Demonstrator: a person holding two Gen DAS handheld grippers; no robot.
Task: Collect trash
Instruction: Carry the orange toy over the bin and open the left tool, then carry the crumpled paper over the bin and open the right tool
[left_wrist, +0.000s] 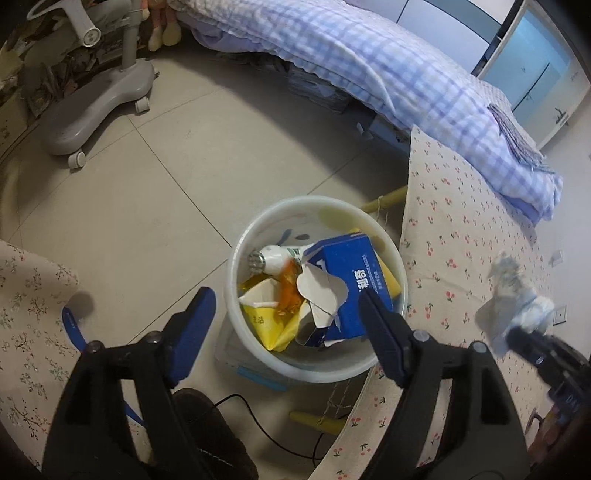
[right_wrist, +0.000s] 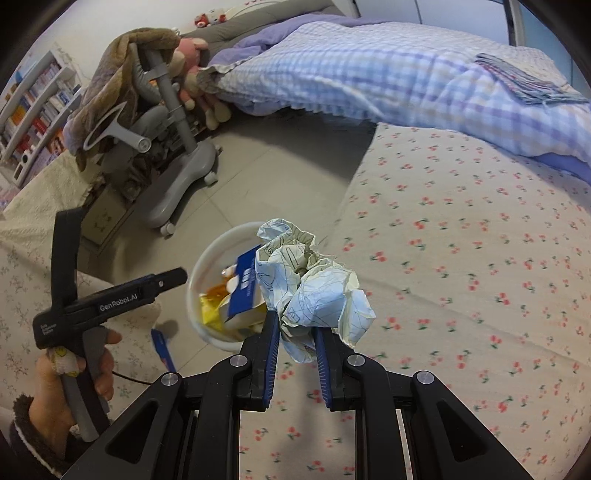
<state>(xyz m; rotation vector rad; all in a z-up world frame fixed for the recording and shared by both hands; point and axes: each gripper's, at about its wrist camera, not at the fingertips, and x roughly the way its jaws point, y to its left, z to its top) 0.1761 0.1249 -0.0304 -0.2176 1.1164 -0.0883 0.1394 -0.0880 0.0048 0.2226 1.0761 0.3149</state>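
Note:
A white round bin (left_wrist: 258, 225) stands on the tiled floor beside the bed. Inside lie a torn blue carton (left_wrist: 351, 269), yellow wrappers (left_wrist: 266, 321) and a white bottle (left_wrist: 273, 258). My left gripper (left_wrist: 284, 297) hangs open just above the bin's near rim with nothing between its fingers; its right finger overlaps the carton in the picture. My right gripper (right_wrist: 295, 325) is shut on a crumpled ball of paper (right_wrist: 314, 288) and holds it above the cherry-print sheet, just right of the bin (right_wrist: 207, 254). The ball of paper (left_wrist: 509, 295) also shows at the right edge of the left wrist view.
The bed with its cherry-print sheet (right_wrist: 461, 240) and checked quilt (left_wrist: 369, 66) fills the right side. A grey wheeled chair base (left_wrist: 99, 107) stands on the floor at the far left. A black cable (left_wrist: 236, 402) runs near the bin. A hand (right_wrist: 66, 373) holds the left gripper.

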